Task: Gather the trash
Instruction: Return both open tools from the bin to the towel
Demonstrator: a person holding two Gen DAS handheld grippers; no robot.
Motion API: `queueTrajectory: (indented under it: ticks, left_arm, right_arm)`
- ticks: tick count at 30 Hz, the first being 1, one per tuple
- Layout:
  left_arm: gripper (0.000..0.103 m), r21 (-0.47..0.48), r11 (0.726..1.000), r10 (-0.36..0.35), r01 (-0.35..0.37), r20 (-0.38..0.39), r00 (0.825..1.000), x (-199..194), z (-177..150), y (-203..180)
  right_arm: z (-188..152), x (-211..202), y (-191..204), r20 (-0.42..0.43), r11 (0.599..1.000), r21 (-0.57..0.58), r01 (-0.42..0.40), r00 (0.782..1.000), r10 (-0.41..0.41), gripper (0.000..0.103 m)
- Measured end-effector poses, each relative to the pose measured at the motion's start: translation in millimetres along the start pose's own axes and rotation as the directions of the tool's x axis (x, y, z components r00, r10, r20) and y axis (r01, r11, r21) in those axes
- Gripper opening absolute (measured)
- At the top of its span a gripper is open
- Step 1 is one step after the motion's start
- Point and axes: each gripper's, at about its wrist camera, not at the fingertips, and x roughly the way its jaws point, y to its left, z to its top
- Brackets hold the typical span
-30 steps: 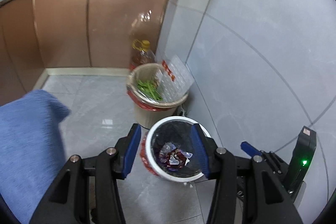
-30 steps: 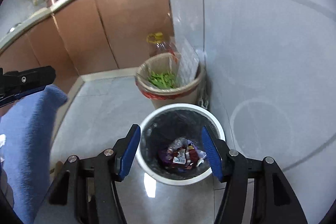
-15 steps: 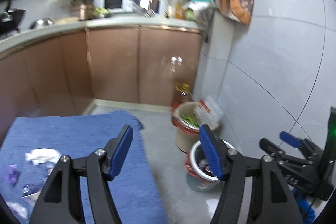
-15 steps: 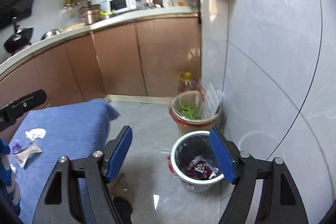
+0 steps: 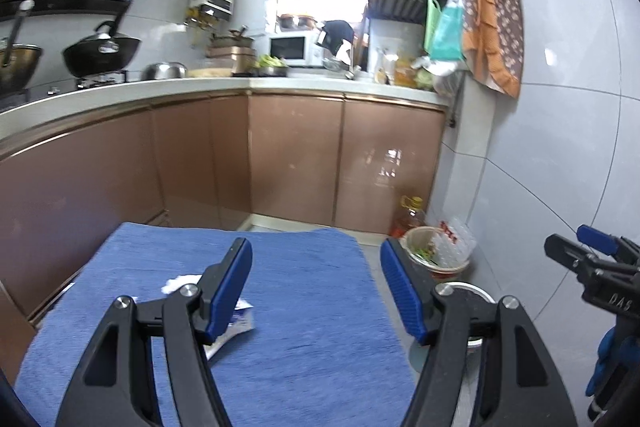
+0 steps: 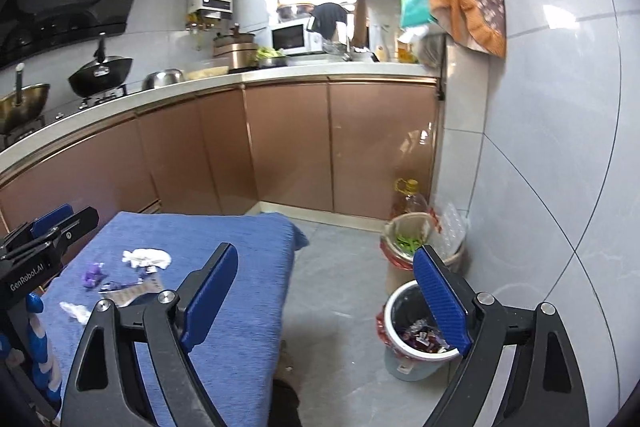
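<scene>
left gripper gapes wide, empty; right gripper is opening, nothing between its jaws. its right finger hides part of the white bin. trash scraps lie on the blue cloth, small and blurred.

Both wrist views side by side, tilted slightly down, facing kitchen counter; share blue-covered table.

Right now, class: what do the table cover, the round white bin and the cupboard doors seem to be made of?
Table cover: blue woven cloth, matt, streaky weave.
White bin: probably plastic, smooth rim, dark liner inside.
Cupboard doors: glossy copper-coloured panels with reflections; material unclear.
</scene>
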Motion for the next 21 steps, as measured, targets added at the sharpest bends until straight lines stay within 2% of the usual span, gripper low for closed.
queueTrajectory:
  ticks: [10,15,21]
  left_arm:
    - [0.065,-0.035,0.995,0.093,-0.092,0.051,0.994,-32,-15,65]
    - [0.065,-0.042,0.992,0.124,-0.123,0.021,0.992,-31,-27,99]
    - [0.065,-0.052,0.989,0.138,-0.140,-0.034,0.990,-23,-42,146]
  right_arm:
    - [6,-8,57,0.004,0.997,-0.056,-0.053,0.999,0.053,0.089]
    - [4,2,87,-0.030,0.991,-0.066,-0.113,0.993,0.111,0.089]
    - [0,31,117,-0.093,0.977,-0.055,-0.207,0.975,0.201,0.089]
